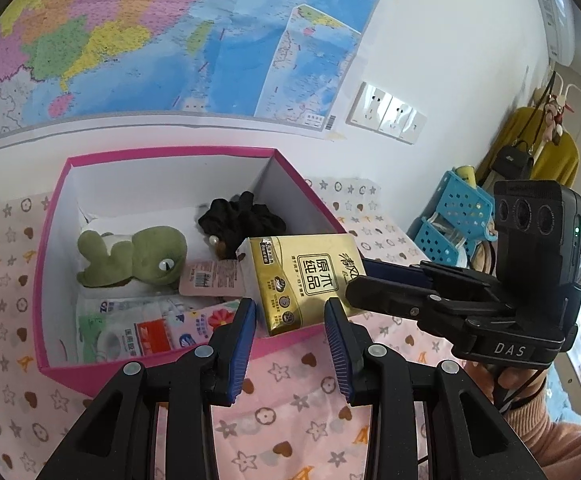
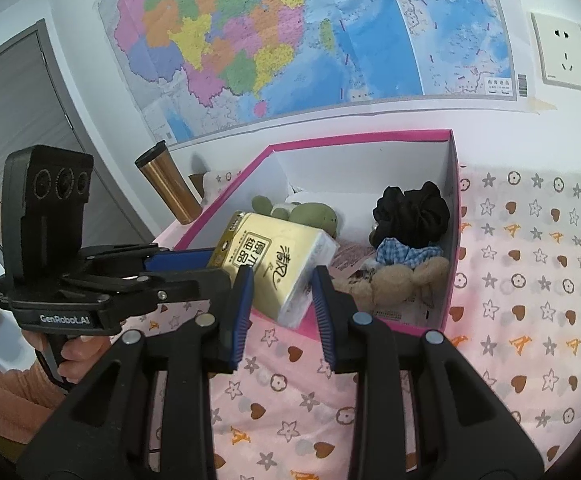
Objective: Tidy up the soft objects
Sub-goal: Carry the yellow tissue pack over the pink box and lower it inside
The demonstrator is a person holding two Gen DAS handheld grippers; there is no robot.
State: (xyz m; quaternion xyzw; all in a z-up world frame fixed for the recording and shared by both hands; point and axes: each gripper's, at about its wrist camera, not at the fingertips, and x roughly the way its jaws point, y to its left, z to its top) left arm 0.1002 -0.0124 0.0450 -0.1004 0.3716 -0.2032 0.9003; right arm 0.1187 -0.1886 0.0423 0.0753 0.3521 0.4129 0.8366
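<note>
A gold tissue pack [image 1: 304,280] [image 2: 278,270] sits tilted over the front rim of a pink box [image 1: 54,216] [image 2: 454,248]. My right gripper [image 2: 282,300] has its blue pads on both sides of the pack, shut on it; it also shows in the left wrist view [image 1: 374,276]. My left gripper [image 1: 290,322] is open and empty just in front of the box. Inside the box lie a green frog plush [image 1: 138,256] [image 2: 310,214], a black scrunchie [image 1: 246,216] [image 2: 410,208], a beige bear in blue check [image 2: 402,272] and wipe packs [image 1: 138,328].
The box stands on a pink patterned cloth [image 1: 290,412] [image 2: 530,280] against a wall with a map [image 1: 170,40]. A copper tumbler [image 2: 170,184] stands left of the box. A blue basket [image 1: 450,216] is at the right.
</note>
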